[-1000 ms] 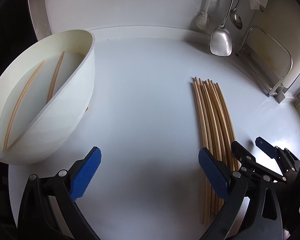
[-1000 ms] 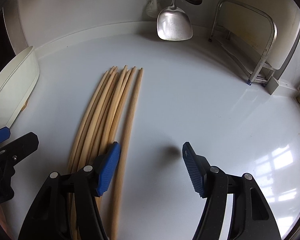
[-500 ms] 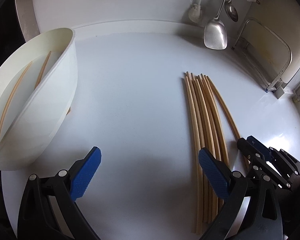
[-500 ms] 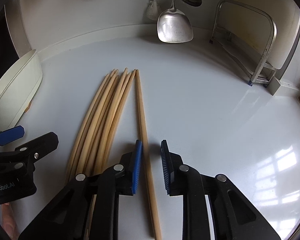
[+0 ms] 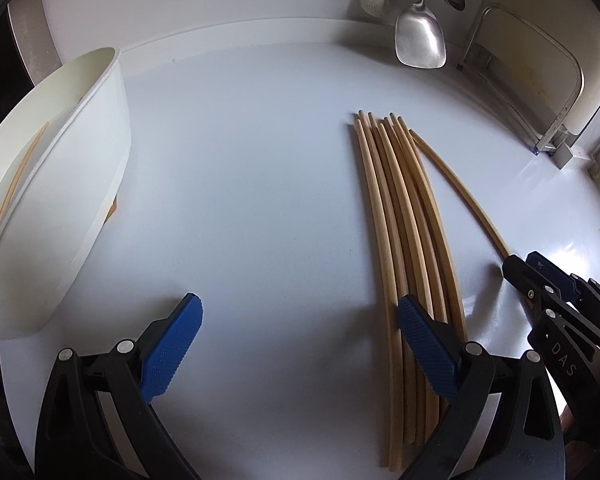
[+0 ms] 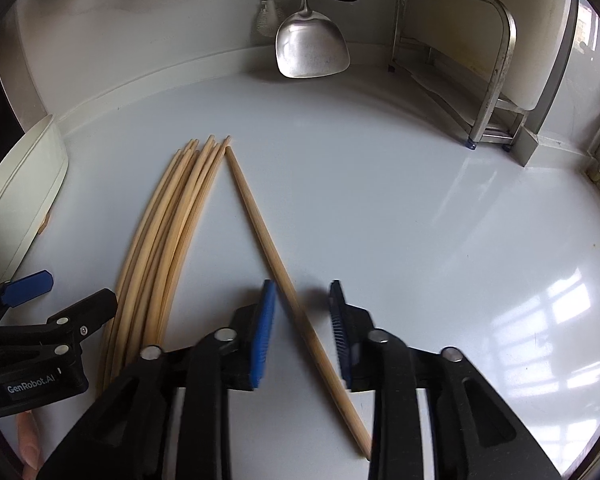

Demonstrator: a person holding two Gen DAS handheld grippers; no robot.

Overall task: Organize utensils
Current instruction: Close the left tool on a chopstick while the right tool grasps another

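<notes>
While I am working over the white counter (image 6: 380, 200), the job is sitting at its sorting stage: the white tub (image 5: 60, 208) is standing at the left with a chopstick or two already lying inside, and the bundle of chopsticks (image 6: 168, 240) is still lying on the surface, waiting its turn. I am singling one out now. My right gripper (image 6: 302, 328) is straddling the single chopstick (image 6: 268, 240), angled away from the bundle, and its jaws are opening, pads clear of the wood, so nothing is gripped. My left gripper (image 5: 296, 344) is hanging wide and empty, one pad over the bundle's near ends. Next, I judge, I am needing a firm, centred pinch before lifting toward the tub.
</notes>
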